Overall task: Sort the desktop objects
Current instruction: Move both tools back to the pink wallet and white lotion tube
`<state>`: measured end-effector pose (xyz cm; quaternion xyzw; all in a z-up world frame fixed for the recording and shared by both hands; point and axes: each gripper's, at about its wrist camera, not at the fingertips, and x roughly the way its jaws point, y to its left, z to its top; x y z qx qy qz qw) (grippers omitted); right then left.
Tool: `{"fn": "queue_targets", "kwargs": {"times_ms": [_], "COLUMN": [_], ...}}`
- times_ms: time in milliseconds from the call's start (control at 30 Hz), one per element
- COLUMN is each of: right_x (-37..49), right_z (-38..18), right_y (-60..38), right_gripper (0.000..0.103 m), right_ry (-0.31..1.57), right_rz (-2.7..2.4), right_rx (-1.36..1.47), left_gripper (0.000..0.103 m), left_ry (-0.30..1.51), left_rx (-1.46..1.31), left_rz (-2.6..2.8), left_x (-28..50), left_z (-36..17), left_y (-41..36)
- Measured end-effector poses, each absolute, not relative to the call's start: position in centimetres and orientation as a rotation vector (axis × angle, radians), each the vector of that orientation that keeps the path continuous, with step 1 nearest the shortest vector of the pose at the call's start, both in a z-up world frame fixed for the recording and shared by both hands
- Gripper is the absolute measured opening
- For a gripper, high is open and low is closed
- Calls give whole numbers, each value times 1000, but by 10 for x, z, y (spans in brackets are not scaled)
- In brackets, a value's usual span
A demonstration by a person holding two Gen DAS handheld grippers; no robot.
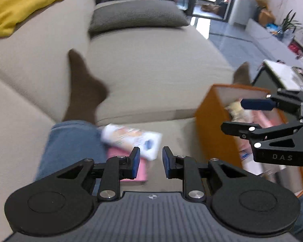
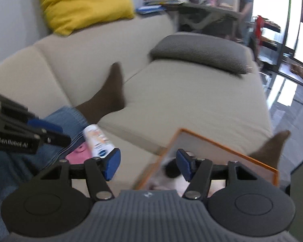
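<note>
White tube [image 1: 131, 141] lies on pink booklet [image 1: 131, 169] beside denim leg, long axis slanting across left gripper [image 1: 151, 162], just beyond its tips; jaws narrowly apart, empty. Right gripper [image 2: 147, 166] farther, gaping empty over orange box [image 2: 228, 151]

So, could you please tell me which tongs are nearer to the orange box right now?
The right. The right tongs hang open just over the orange box, one finger above its inside. The left tongs sit off to its side, above the white packet and pink item.
</note>
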<state>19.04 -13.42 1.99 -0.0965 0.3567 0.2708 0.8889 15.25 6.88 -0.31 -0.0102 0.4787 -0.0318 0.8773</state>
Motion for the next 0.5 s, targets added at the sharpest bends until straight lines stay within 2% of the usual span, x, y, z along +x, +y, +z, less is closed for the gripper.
{"fn": "queue_targets", "kwargs": {"times_ms": [267, 500], "right_x": [200, 231], "right_z": [-19, -54], "right_y": [-58, -21], "right_gripper": [60, 60], "right_ry": [814, 924], "right_rz": [657, 673], "right_rx": [-383, -376], "left_gripper": [28, 28], "left_ry": [1039, 1040], "left_rx": [-44, -35], "left_rz": [-85, -109], "left_x": [149, 157], "left_z": [-33, -49], "left_y": [100, 112]}}
